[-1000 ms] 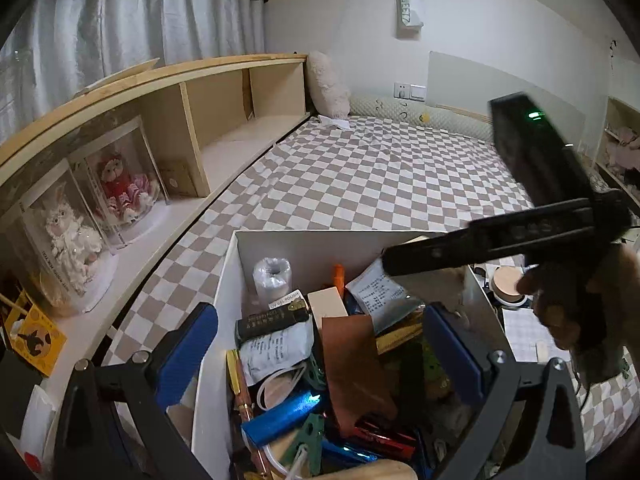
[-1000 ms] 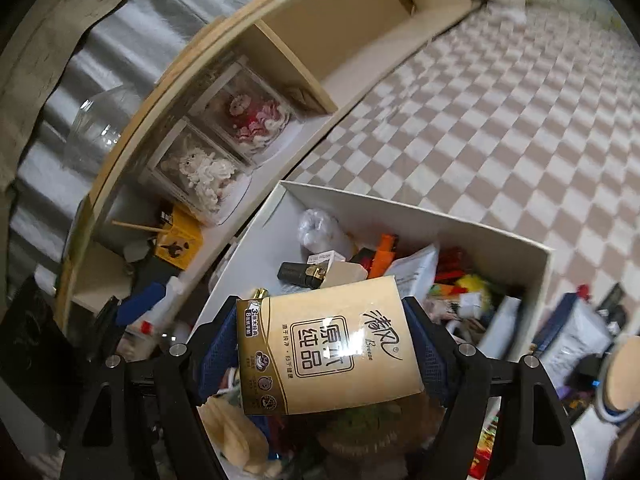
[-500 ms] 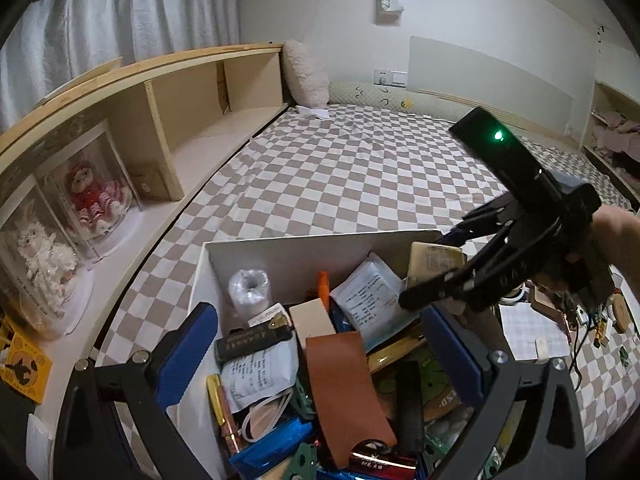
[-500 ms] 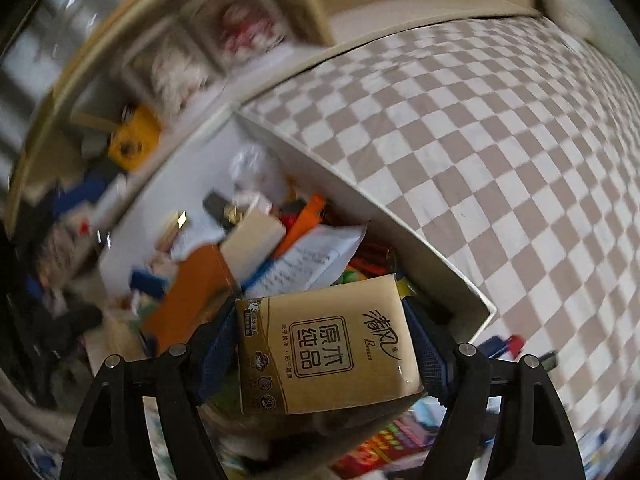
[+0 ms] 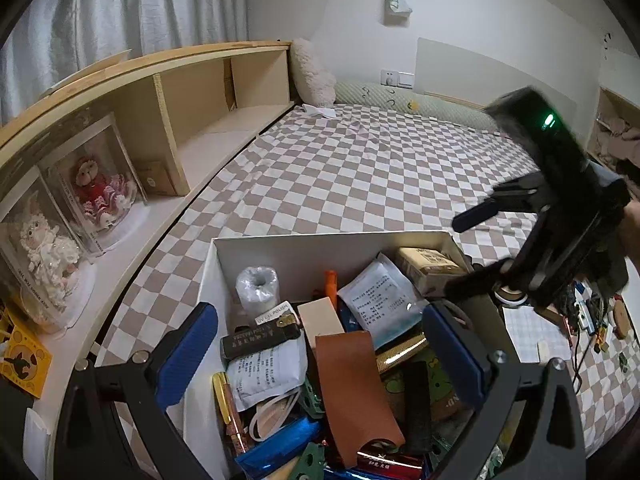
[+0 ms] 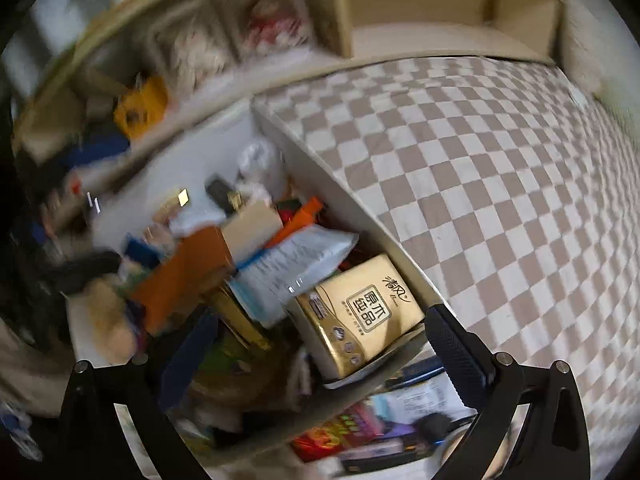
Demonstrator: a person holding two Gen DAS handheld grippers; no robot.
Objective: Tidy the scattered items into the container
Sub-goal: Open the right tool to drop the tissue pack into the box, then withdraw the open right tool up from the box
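A white box [image 5: 320, 246] on the checkered bed holds many items: a brown leather sleeve [image 5: 352, 384], a white roll [image 5: 257, 286], a printed pouch [image 5: 380, 300]. A gold tissue pack [image 6: 360, 314] lies in the box's far right corner; it also shows in the left wrist view [image 5: 430, 266]. My right gripper [image 6: 320, 346] is open and empty just above that corner; in the left wrist view it hangs above the box's right side [image 5: 472, 248]. My left gripper [image 5: 320, 354] is open and empty over the box.
A wooden shelf [image 5: 168, 120] with boxed dolls [image 5: 96, 188] runs along the left. The checkered bed [image 5: 380, 168] stretches behind the box. Several small items and cables [image 5: 588, 316] lie on the bed to the right of the box.
My right gripper opened and let go of the gold tissue pack, which now lies in the box's corner. The right gripper swung and drew back to the right. My left gripper barely moved.
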